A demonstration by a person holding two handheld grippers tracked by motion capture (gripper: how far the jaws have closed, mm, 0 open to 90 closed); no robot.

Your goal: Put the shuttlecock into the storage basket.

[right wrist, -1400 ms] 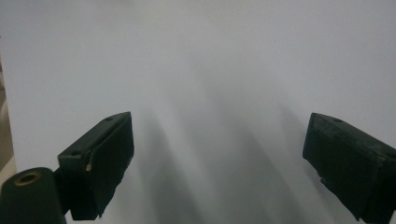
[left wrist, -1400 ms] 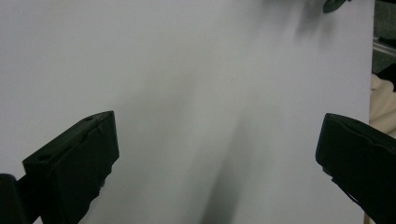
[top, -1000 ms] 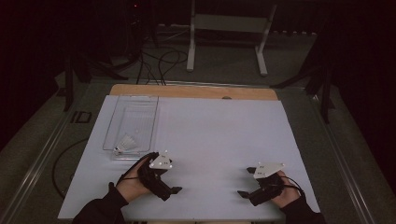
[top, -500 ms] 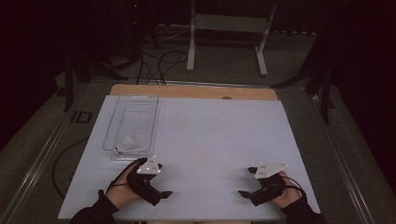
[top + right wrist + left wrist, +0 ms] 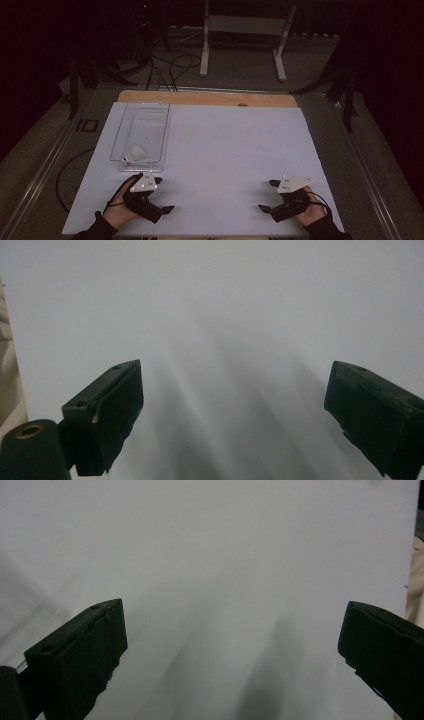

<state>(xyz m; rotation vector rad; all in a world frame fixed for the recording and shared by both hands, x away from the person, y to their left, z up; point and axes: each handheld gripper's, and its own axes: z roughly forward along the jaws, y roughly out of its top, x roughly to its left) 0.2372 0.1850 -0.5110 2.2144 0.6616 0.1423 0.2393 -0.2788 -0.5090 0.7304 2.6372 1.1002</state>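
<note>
A clear plastic tray (image 5: 120, 131) stands on the left of the white table, with a white shuttlecock (image 5: 134, 156) lying at its near end. Just in front of the tray, by the near edge, a hand holds my left gripper (image 5: 164, 195) with its jaws wide apart and nothing between them. My right gripper (image 5: 266, 195) rests low at the near right, open and empty as well. In the left gripper view, the left gripper (image 5: 232, 645) faces bare white table. The right gripper (image 5: 235, 405) looks over the same plain surface in the right gripper view.
A wooden strip (image 5: 210, 98) runs along the table's far edge. Beyond it, on the floor, stand a white metal frame (image 5: 242, 45) and loose cables (image 5: 170, 62). Dark stands flank the table on both sides.
My left gripper has drifted left and a little toward the near edge, away from the table's middle. The right gripper has barely moved. Both stay open.
</note>
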